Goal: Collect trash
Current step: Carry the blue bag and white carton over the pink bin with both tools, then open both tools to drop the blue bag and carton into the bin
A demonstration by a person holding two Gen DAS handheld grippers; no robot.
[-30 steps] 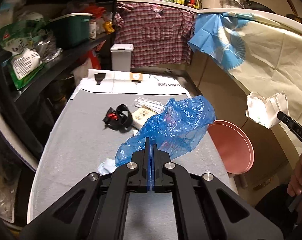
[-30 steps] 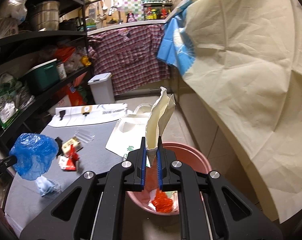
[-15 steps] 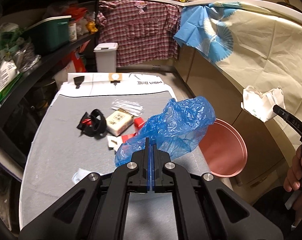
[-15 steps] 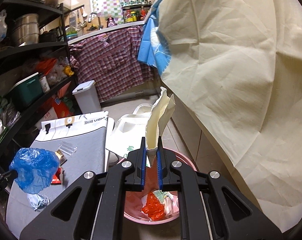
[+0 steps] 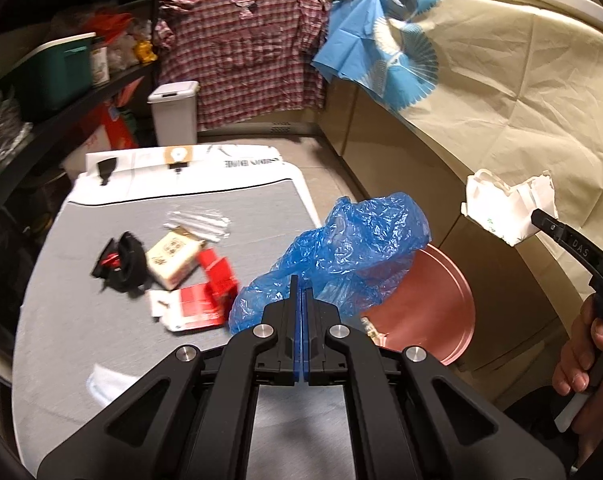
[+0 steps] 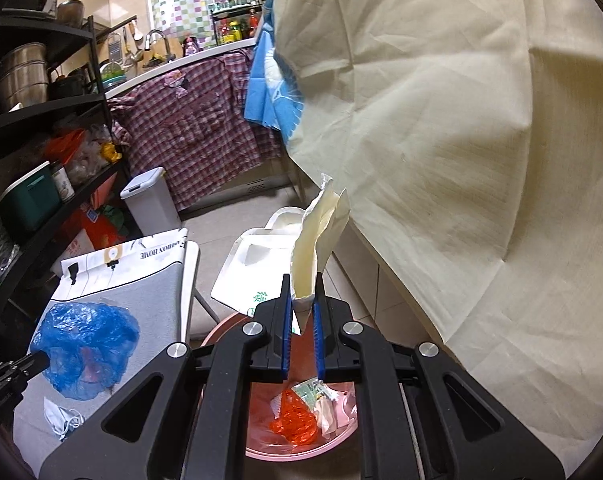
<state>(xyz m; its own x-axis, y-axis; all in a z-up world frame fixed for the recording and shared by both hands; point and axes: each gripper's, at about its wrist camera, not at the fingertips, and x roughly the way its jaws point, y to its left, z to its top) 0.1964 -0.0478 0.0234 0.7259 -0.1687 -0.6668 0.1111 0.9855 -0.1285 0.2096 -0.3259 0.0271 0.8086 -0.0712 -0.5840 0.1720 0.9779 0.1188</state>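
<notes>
Right wrist view: right gripper [image 6: 301,322] pinches a limp paper bag [image 6: 316,240] above the pink bin [image 6: 261,446]; left gripper [image 5: 301,300] clamps a feather-light, crinkly blue plastic bag [image 5: 341,256] by its edge.

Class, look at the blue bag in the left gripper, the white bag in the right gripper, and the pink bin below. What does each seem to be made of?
Blue bag: thin plastic film, probably; glossy, translucent, finely crinkled.
White bag: likely paper; matte, with stiff creases and a torn edge.
Pink bin: apparently moulded plastic; smooth, evenly coloured rim.
</notes>
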